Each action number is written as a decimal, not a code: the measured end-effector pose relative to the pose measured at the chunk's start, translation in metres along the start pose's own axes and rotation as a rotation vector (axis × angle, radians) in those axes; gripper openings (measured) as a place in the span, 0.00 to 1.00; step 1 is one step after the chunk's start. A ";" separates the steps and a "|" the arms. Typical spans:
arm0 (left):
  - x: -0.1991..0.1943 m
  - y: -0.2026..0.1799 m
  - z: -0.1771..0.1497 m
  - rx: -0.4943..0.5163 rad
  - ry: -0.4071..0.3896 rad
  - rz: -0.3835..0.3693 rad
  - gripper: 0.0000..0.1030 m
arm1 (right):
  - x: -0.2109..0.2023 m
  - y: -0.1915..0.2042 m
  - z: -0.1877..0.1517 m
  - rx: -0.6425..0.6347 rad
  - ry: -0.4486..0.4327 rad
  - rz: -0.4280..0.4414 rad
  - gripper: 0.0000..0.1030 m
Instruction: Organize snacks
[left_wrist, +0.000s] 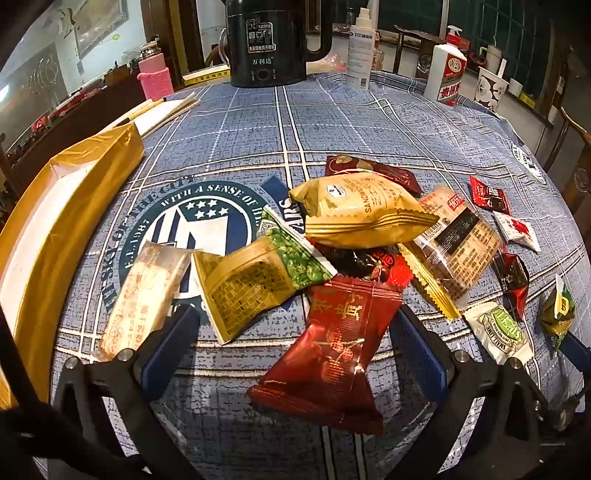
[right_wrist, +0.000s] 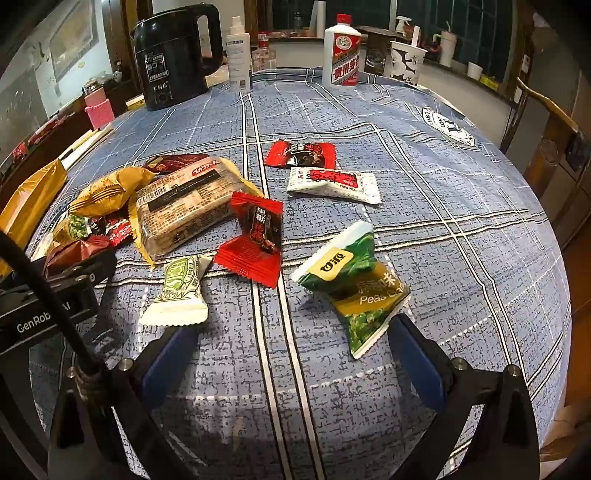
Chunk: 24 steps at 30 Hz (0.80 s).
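- My left tool (left_wrist: 291, 343) is spread wide, with nothing pinched; the dark red packet (left_wrist: 328, 354) lies on the counter (left_wrist: 236, 122) between its two fingers, and I cannot tell whether either pad touches it.
- Just beyond it I see a heap of snacks: a gold-and-green pea packet (left_wrist: 258, 277), a big gold packet (left_wrist: 362, 214) on top, and a clear-wrapped cake (left_wrist: 454, 240) to its right.
- A pale wrapped bar (left_wrist: 144, 295) lies beside the left finger, near the gold box (left_wrist: 62, 221) at the counter's left edge.
- My right tool (right_wrist: 291, 350) is also wide and holds nothing; the green pea bag (right_wrist: 354, 288) lies just ahead of its right finger.
- A white-and-green candy (right_wrist: 177, 291) and a red sachet (right_wrist: 255, 240) lie ahead to the left.
- A black kettle (right_wrist: 173, 55) and a white bottle (right_wrist: 341, 51) stand at the far edge.
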<state>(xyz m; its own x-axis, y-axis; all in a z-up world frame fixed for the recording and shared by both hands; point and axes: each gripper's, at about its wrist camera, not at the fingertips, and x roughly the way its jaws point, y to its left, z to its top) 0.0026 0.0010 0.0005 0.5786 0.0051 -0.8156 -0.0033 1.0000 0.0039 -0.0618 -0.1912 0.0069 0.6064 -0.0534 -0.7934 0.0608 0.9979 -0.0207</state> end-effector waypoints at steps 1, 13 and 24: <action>0.000 0.000 0.000 0.000 0.000 0.000 1.00 | 0.000 0.000 0.000 0.000 0.000 0.000 1.00; 0.000 0.000 0.000 0.000 0.000 0.000 1.00 | -0.001 0.000 0.000 0.000 0.000 0.000 1.00; 0.000 0.000 0.000 0.000 0.000 0.000 1.00 | 0.002 0.000 0.001 0.000 0.000 0.001 1.00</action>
<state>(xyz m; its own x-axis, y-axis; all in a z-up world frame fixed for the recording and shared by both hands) 0.0026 0.0011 0.0006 0.5786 0.0049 -0.8156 -0.0032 1.0000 0.0037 -0.0600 -0.1916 0.0062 0.6067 -0.0529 -0.7931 0.0606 0.9980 -0.0201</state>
